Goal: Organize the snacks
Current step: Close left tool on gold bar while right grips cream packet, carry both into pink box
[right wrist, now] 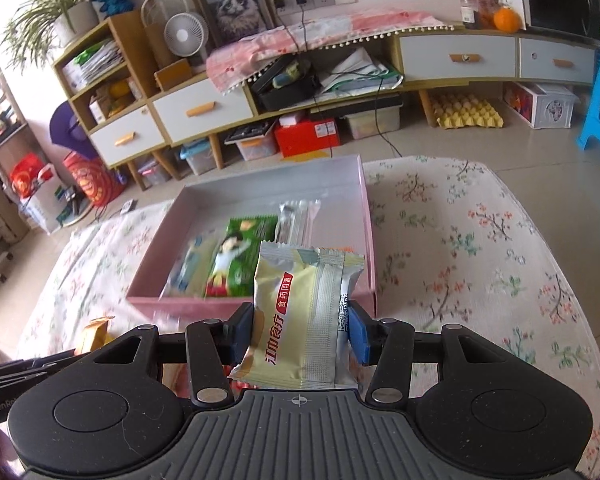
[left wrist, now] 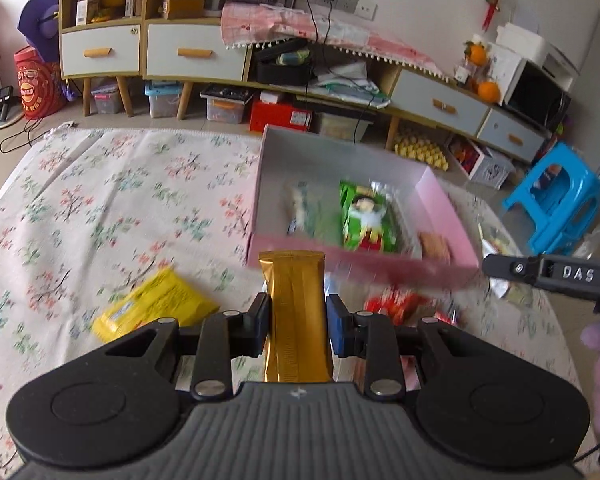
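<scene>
My left gripper (left wrist: pixel 297 322) is shut on a gold snack bar (left wrist: pixel 294 304) that stands upright between its pads, above the flowered cloth. Ahead lies the pink box (left wrist: pixel 446 204) with a green snack packet (left wrist: pixel 366 216) and other packets inside. A yellow packet (left wrist: pixel 156 306) and a red packet (left wrist: pixel 400 304) lie on the cloth near the box's front. My right gripper (right wrist: pixel 300 332) is shut on a pale yellow biscuit packet (right wrist: pixel 300 316) with red writing, held just before the pink box (right wrist: pixel 366 216). The green packet (right wrist: pixel 240 256) shows inside the box.
The table is covered by a flowered cloth (left wrist: pixel 100 208). The right gripper's arm (left wrist: pixel 560 274) reaches in at the right edge of the left wrist view. A blue stool (left wrist: pixel 556 196) stands right of the table. Low cabinets (right wrist: pixel 456 58) and storage bins line the far wall.
</scene>
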Tool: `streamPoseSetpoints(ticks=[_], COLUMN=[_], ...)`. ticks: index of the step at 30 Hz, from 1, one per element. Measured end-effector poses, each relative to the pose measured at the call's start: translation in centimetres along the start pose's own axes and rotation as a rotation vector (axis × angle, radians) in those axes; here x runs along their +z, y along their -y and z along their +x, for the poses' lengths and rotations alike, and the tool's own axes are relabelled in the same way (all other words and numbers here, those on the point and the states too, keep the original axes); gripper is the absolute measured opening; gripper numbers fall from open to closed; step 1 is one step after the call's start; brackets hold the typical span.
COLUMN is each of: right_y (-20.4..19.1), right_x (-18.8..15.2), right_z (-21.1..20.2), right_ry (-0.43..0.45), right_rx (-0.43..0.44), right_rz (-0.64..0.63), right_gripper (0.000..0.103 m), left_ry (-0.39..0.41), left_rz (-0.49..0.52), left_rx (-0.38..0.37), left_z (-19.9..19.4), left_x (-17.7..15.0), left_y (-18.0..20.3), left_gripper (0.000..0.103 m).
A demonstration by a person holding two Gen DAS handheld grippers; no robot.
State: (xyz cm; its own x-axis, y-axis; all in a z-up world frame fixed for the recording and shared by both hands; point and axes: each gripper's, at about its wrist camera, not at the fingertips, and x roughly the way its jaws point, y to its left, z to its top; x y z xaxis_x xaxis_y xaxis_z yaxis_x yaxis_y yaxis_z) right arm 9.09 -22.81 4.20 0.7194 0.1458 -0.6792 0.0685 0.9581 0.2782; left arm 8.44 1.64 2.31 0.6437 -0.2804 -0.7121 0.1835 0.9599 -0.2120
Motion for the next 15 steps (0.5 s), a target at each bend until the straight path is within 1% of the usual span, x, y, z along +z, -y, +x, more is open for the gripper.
streamPoseSetpoints(ticks=[4, 6, 11, 15], right_y=[0.1, 0.1, -0.2, 0.0], right_x=[1.4, 2.2, 3.5, 4.4], right_z=[1.3, 2.2, 4.7, 6.7], right_ry=[0.005, 0.011, 0.009, 0.013], right_rx=[0.007, 0.013, -0.01, -0.01], right_rz=[0.026, 0.039, -0.014, -0.036], right_gripper=[0.048, 0.048, 0.048, 0.048], left_ry=[0.027, 0.022, 0.051, 0.064], left_rz=[-0.004, -0.002, 0.072, 0.091], left_rx=[0.022, 0.005, -0.002, -0.016], left_z=[1.7, 2.8, 5.4, 7.7], left_x=[1.7, 2.7, 5.0, 6.2], left_y=[0.9, 1.3, 2.5, 2.7], left_gripper=[0.027, 0.027, 0.027, 0.027])
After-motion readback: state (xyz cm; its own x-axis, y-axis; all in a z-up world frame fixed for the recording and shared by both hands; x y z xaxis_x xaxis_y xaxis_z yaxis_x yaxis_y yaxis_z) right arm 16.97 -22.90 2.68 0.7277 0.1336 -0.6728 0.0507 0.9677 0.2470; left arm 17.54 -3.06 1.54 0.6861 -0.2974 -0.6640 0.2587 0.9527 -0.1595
